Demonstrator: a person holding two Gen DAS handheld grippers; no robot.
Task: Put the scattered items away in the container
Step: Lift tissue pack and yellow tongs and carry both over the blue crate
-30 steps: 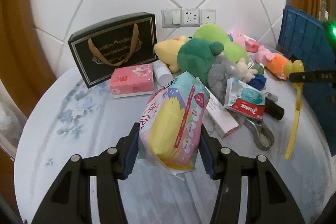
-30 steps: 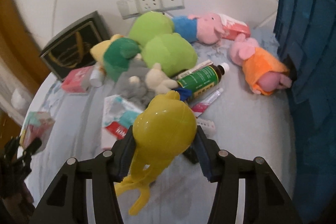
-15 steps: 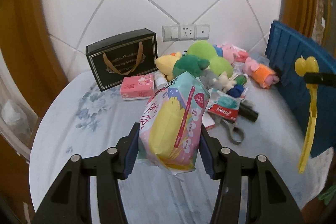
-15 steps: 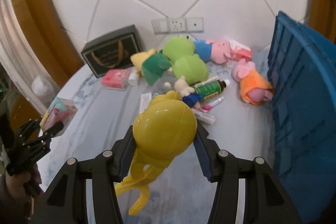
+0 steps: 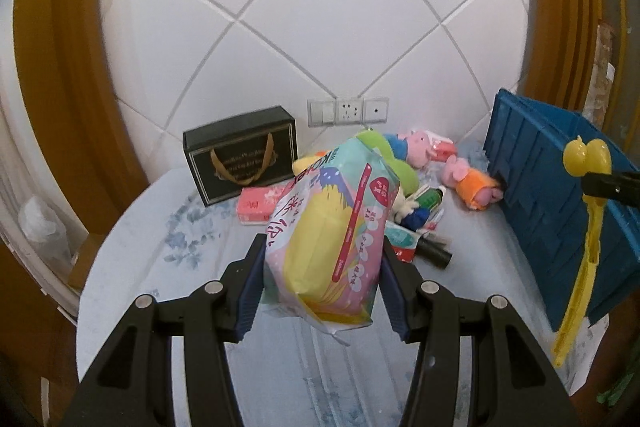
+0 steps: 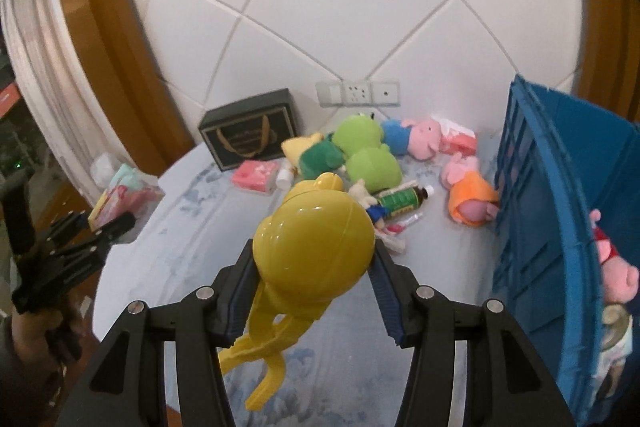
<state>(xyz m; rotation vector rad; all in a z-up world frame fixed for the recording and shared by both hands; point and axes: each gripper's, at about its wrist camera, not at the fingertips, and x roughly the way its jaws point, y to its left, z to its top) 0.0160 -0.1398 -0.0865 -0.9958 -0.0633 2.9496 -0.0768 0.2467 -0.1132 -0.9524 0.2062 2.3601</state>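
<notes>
Above the table [image 5: 132, 267], one gripper [image 5: 322, 263] pinches one tissue pack [image 5: 332, 239], the other [image 6: 308, 267] one yellow scoop [image 6: 316, 247].

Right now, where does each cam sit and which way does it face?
Left wrist: on the left gripper, looking forward and down over the table; own jaws clamp a tissue pack.
Right wrist: on the right gripper, also angled down; own jaws clamp a yellow duck-head clip; a hand holding the left gripper shows at left.
Shared: black gift box, plush toys, blue crate.
</notes>
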